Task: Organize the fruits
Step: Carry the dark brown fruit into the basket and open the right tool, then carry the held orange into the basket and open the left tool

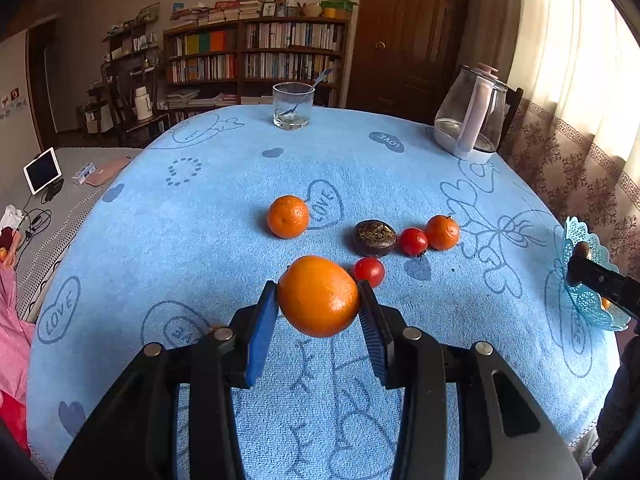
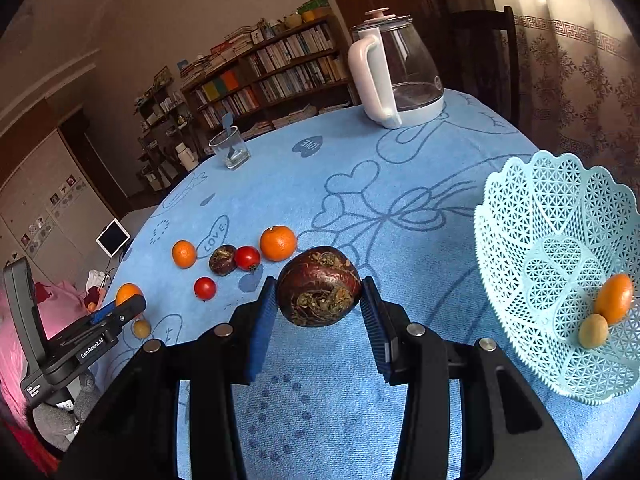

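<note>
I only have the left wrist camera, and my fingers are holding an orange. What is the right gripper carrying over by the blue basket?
Observer: The right gripper is shut on a dark purple mangosteen.
Operator: What's already in the basket?
Observer: The basket holds two touching fruits: an orange oval one and a small yellow-brown one.
Operator: Is there anything close to my fingers that I can't make out?
Observer: A small yellowish fruit lies on the cloth beside the left gripper and its orange.
</note>
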Demonstrator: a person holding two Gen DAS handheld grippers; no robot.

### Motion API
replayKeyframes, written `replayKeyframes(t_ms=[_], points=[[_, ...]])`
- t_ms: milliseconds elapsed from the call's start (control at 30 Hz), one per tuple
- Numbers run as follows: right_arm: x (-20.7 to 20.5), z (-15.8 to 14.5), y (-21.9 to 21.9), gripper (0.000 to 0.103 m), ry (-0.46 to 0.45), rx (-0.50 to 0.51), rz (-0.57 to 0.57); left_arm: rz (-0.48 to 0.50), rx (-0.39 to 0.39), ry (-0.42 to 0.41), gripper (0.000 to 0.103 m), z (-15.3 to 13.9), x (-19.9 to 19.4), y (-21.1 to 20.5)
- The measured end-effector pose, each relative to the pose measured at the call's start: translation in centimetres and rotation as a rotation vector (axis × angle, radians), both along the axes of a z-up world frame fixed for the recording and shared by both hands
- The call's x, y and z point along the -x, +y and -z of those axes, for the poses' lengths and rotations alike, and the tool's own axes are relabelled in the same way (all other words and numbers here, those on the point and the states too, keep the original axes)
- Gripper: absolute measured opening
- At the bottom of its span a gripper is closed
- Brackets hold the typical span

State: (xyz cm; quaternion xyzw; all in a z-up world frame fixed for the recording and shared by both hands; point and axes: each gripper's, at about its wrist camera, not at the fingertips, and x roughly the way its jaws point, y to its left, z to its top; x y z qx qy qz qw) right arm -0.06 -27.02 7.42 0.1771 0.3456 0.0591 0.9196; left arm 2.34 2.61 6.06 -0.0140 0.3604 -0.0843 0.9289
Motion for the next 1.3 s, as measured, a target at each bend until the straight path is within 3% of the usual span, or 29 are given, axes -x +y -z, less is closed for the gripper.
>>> replayKeyframes(t_ms=[500, 900, 1300], points=[[2.8, 0.1, -8.1, 0.043, -0.001, 0.019, 0.227, 0.031, -0.003, -0.011, 0.041, -0.3, 0.7, -1.1], [3.3, 1.1, -9.3, 0.052, -0.001, 0.007, 0.286, -0.031, 0.004, 0.023, 0.042, 0.4, 0.1, 1.5], [3.5, 1.6, -9.2, 0.052, -0.003, 0.001, 0.288, 0.011, -0.024, 0.096, 0.046, 3.4, -1.1, 0.2]])
